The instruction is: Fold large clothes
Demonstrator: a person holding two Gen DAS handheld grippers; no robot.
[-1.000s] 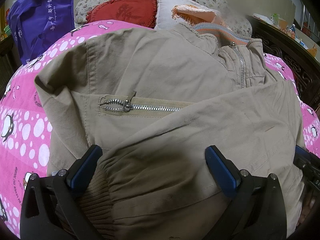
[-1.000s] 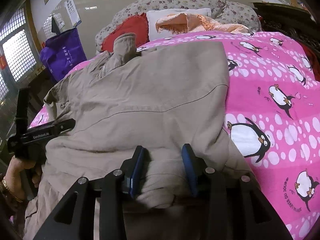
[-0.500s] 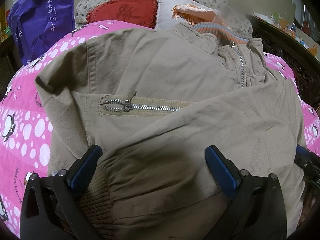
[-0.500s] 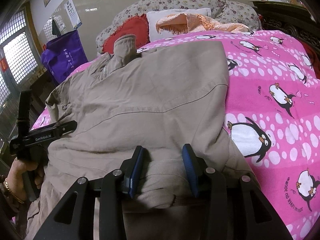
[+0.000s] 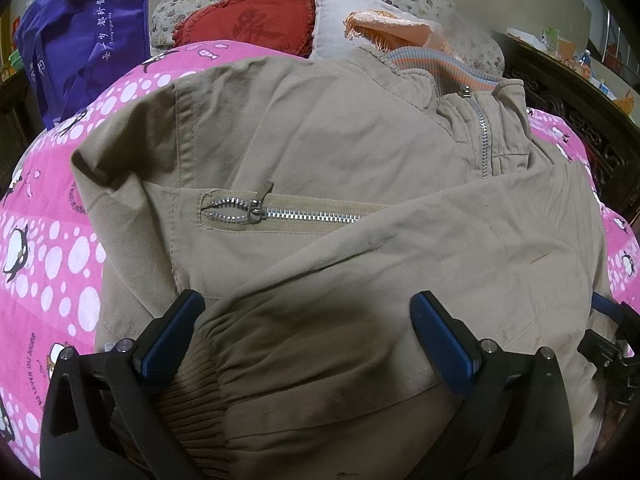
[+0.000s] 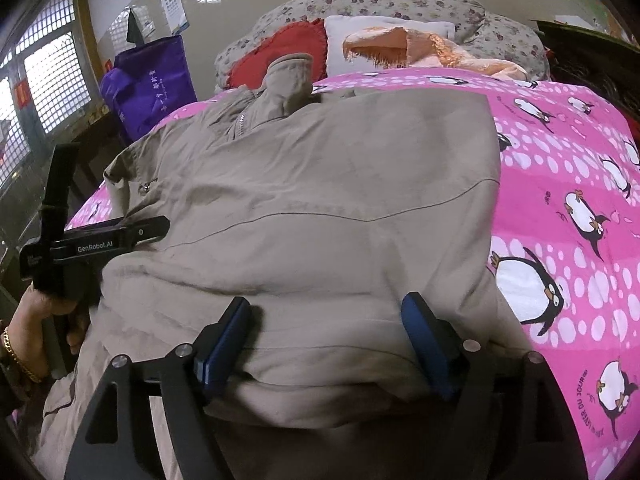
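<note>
A large khaki jacket (image 5: 320, 140) lies on the pink penguin bedspread (image 5: 44, 248), front up, with a chest pocket zipper (image 5: 280, 214) and a sleeve folded across it. My left gripper (image 5: 306, 316) is open, its jaws wide around the sleeve's ribbed cuff end (image 5: 192, 404). In the right wrist view the jacket (image 6: 340, 208) fills the middle. My right gripper (image 6: 326, 320) is open, its jaws astride the jacket's near folded edge. The left gripper (image 6: 80, 248) shows at the left there, held in a hand.
Red (image 5: 248, 26), white and floral pillows and an orange cloth (image 5: 396, 28) lie at the bed's head. A purple bag (image 5: 84, 40) stands at the far left. Dark carved furniture (image 5: 580, 120) runs along the right. Bare bedspread (image 6: 568, 184) lies right of the jacket.
My right gripper's jaws have spread apart from a narrow grip on the jacket's near edge to wide open. The left gripper and the jacket stay nearly still.
</note>
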